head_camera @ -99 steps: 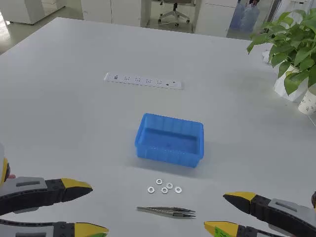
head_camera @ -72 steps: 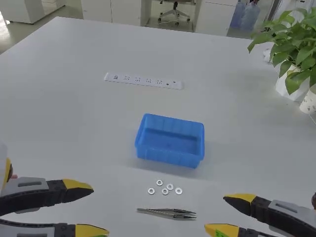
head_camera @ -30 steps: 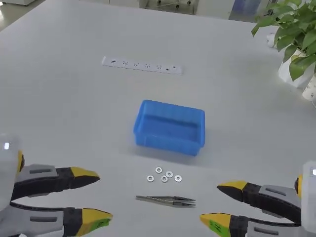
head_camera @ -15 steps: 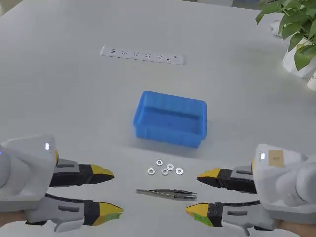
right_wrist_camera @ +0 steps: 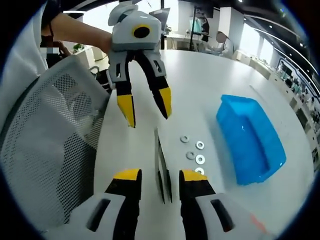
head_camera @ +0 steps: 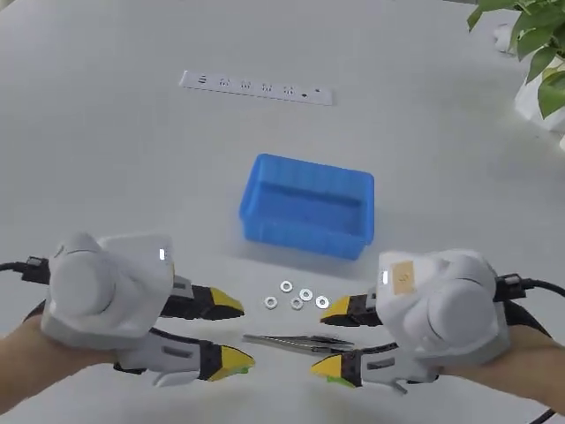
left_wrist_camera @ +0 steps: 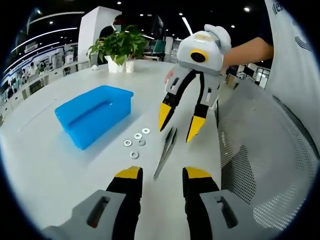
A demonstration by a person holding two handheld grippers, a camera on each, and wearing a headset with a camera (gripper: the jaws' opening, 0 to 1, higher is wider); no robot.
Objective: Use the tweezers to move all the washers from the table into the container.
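Thin metal tweezers (head_camera: 296, 343) lie flat on the white table (head_camera: 115, 159), below several small washers (head_camera: 296, 299). Behind the washers stands a blue container (head_camera: 309, 208) with nothing in it. My left gripper (head_camera: 235, 332) is open, its yellow tips just left of the tweezers' pointed end. My right gripper (head_camera: 327, 342) is open, and the tweezers' other end lies between its jaws. In the right gripper view the tweezers (right_wrist_camera: 162, 165) run between my own gripper's (right_wrist_camera: 160, 175) jaws, and the left gripper (right_wrist_camera: 146, 110) faces me. In the left gripper view the tweezers (left_wrist_camera: 165, 147) lie just ahead of my gripper (left_wrist_camera: 163, 173).
A white power strip (head_camera: 256, 88) lies far behind the container. A potted plant (head_camera: 538, 53) stands at the table's far right corner. A mesh chair (left_wrist_camera: 260, 150) sits beside the table's near edge, seen also as the chair (right_wrist_camera: 60, 130) in the right gripper view.
Both grippers have moved in from the lower corners toward the tweezers, and now flank them. The head camera has tilted down. The tweezers, washers and container have stayed put.
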